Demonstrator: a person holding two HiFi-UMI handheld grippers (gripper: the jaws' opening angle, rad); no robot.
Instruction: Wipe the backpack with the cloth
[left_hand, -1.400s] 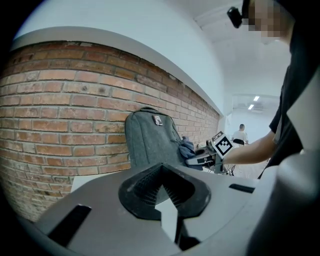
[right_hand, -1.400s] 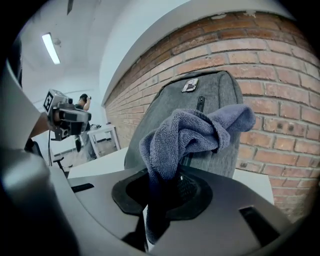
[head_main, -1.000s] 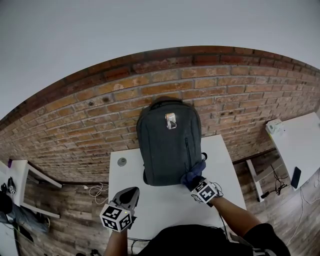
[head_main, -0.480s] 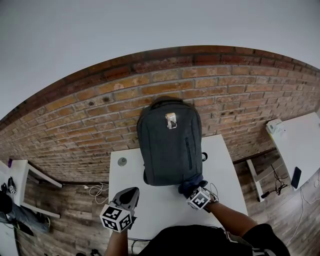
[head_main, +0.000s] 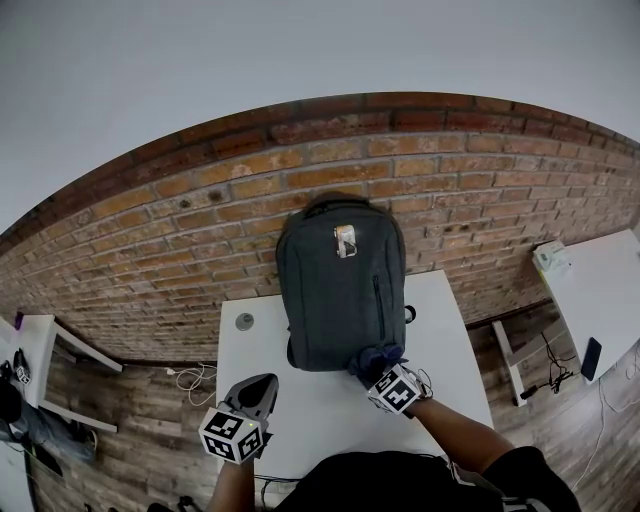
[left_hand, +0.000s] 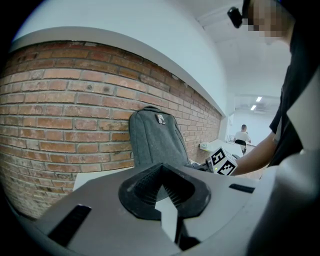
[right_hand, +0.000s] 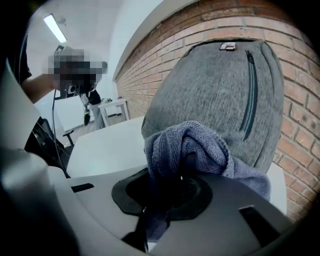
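A dark grey backpack stands upright on the white table, leaning on the brick wall; it also shows in the left gripper view as the backpack and fills the right gripper view as the backpack. My right gripper is shut on a blue-grey cloth, pressed against the backpack's lower front edge. The cloth bunches over the jaws. My left gripper hovers over the table's front left, shut and holding nothing, apart from the bag.
A small round grey disc lies on the table left of the backpack. The brick wall runs behind. A second white table stands to the right, and another to the left.
My right gripper with the cloth has slid left along the backpack's bottom edge, from its lower right corner toward the middle. The left gripper has stayed put.
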